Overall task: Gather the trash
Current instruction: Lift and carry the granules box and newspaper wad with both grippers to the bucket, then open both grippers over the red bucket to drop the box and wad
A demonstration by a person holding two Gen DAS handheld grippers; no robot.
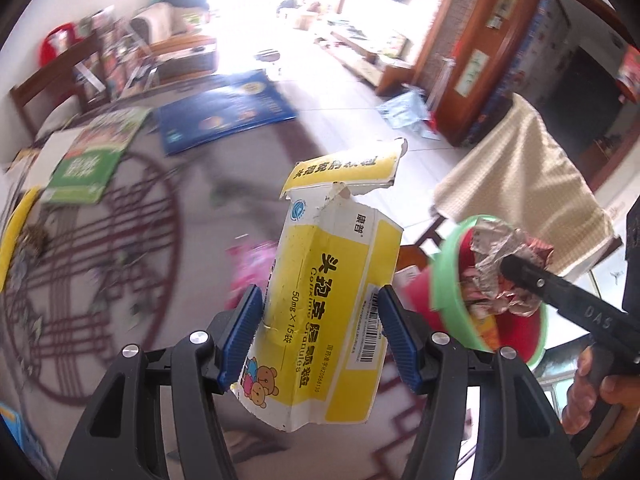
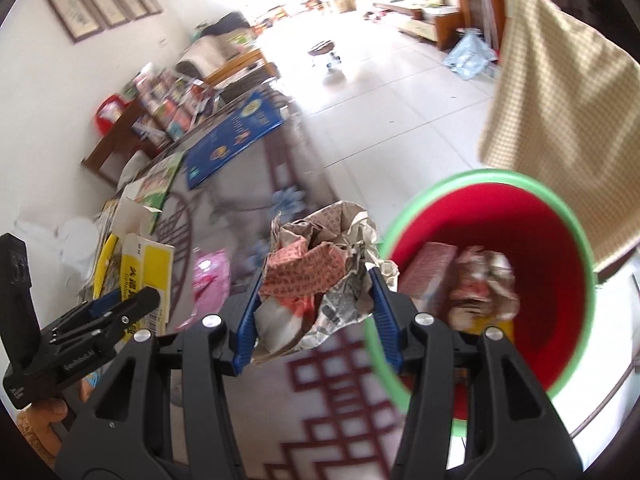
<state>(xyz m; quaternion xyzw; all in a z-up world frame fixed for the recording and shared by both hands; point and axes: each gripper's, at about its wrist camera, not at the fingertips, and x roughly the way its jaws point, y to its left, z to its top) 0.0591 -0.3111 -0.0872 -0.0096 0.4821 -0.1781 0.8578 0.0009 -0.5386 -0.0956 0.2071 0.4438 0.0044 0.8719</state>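
Observation:
My left gripper point(image 1: 320, 336) is shut on a torn yellow and white medicine box point(image 1: 332, 304), held upright above the patterned table; the box also shows at the left of the right wrist view point(image 2: 148, 276). My right gripper point(image 2: 316, 316) is shut on a crumpled newspaper ball point(image 2: 320, 276), held just left of the red bin with a green rim point(image 2: 500, 216). The bin holds several pieces of paper trash. In the left wrist view the bin point(image 1: 452, 268) is to the right of the box, with the right gripper's newspaper ball point(image 1: 508, 264) over its mouth.
A pink wrapper point(image 1: 252, 268) lies on the table beyond the box. A green booklet point(image 1: 96, 152) and a blue booklet point(image 1: 224, 108) lie at the far left. A chair draped with a beige cloth point(image 1: 520, 176) stands behind the bin.

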